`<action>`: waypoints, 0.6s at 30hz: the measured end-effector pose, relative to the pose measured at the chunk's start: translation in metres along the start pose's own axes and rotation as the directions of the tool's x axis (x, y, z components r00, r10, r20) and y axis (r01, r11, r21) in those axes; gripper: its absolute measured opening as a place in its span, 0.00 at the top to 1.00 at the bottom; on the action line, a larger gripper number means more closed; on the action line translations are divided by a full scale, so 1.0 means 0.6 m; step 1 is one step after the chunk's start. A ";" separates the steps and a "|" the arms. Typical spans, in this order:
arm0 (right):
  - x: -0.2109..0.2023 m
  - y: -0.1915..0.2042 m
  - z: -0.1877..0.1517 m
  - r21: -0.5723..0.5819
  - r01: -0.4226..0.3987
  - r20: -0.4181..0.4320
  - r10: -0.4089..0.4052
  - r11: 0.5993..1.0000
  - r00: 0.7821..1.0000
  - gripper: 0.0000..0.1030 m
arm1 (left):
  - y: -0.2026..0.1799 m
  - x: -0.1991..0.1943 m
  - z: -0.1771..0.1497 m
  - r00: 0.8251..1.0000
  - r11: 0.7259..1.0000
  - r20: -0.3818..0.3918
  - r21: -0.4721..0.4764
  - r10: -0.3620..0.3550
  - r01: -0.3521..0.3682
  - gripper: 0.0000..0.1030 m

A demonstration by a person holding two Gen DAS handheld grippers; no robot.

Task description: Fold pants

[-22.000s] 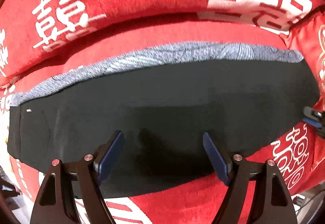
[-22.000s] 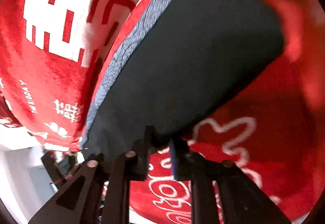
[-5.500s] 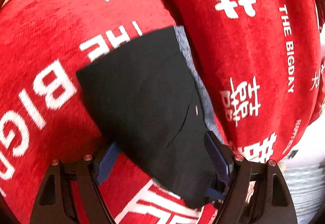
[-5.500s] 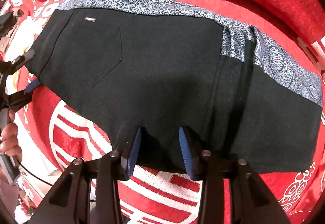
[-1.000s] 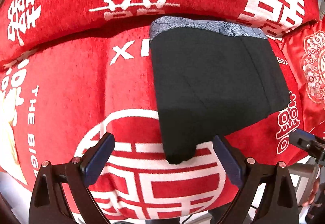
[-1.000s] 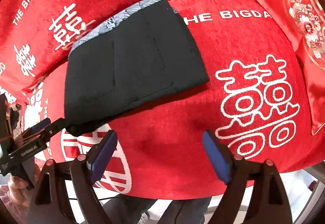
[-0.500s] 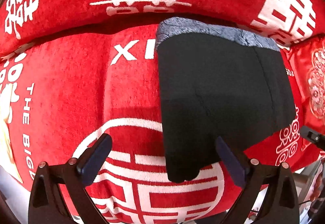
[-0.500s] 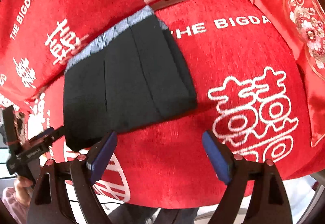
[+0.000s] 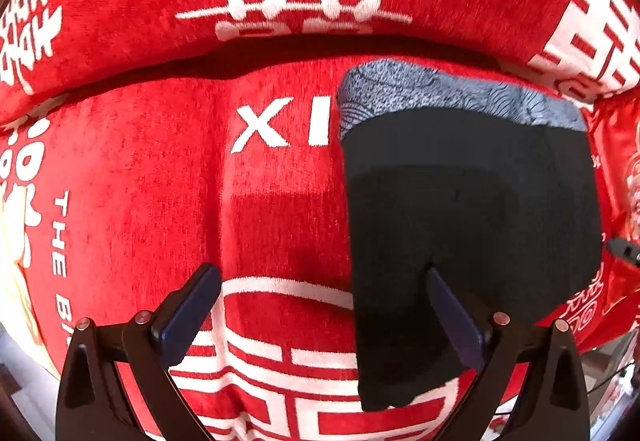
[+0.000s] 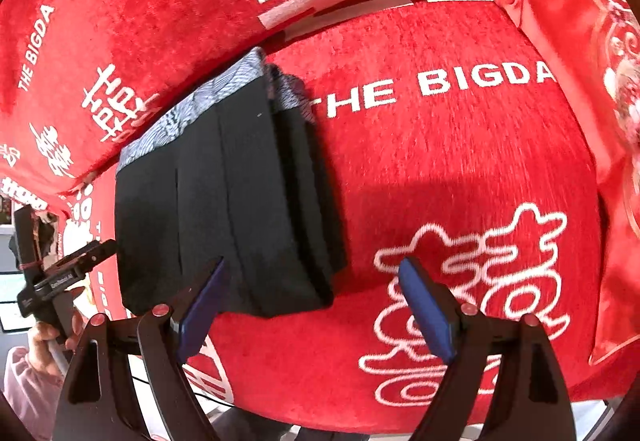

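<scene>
Pants, black cloth with a grey patterned waistband (image 9: 472,217), folded into a compact rectangle on red plush sofa seat with white lettering (image 9: 276,201), right of centre in left wrist view. Left gripper (image 9: 324,313) jaws just opened wide, gripping nothing, right blue pad over the bundle's near edge, left pad over bare red. From right wrist view: same bundle stacked in several layers, waistband toward the backrest. Right gripper (image 10: 312,305) jaws wide too, empty, straddling the near right corner. Folding apparently done; perhaps only tidying left.
</scene>
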State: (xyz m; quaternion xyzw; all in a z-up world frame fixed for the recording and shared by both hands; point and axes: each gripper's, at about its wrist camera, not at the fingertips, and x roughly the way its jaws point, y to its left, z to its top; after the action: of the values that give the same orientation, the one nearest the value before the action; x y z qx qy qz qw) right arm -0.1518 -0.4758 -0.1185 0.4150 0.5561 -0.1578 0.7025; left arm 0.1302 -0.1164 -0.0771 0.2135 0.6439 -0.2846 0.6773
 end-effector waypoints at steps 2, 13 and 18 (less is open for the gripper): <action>0.007 -0.009 0.005 0.006 -0.012 -0.011 0.012 1.000 1.000 0.15 | -0.004 0.003 0.002 1.000 1.000 -0.005 0.012 -0.017 0.017 0.01; 0.042 -0.004 0.051 -0.017 -0.070 -0.018 0.070 0.997 0.997 0.15 | -0.004 0.001 0.047 0.994 0.998 0.104 -0.059 -0.021 0.027 0.01; 0.064 0.003 0.075 -0.013 -0.054 -0.029 0.054 0.998 0.998 0.15 | 0.005 0.034 0.063 0.993 0.998 0.115 -0.065 0.022 -0.015 0.00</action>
State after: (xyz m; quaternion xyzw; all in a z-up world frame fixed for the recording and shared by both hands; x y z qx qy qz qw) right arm -0.1087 -0.4997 -0.1515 0.4273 0.5559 -0.1289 0.7013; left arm 0.1608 -0.1412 -0.0944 0.1808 0.6103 -0.2697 0.7226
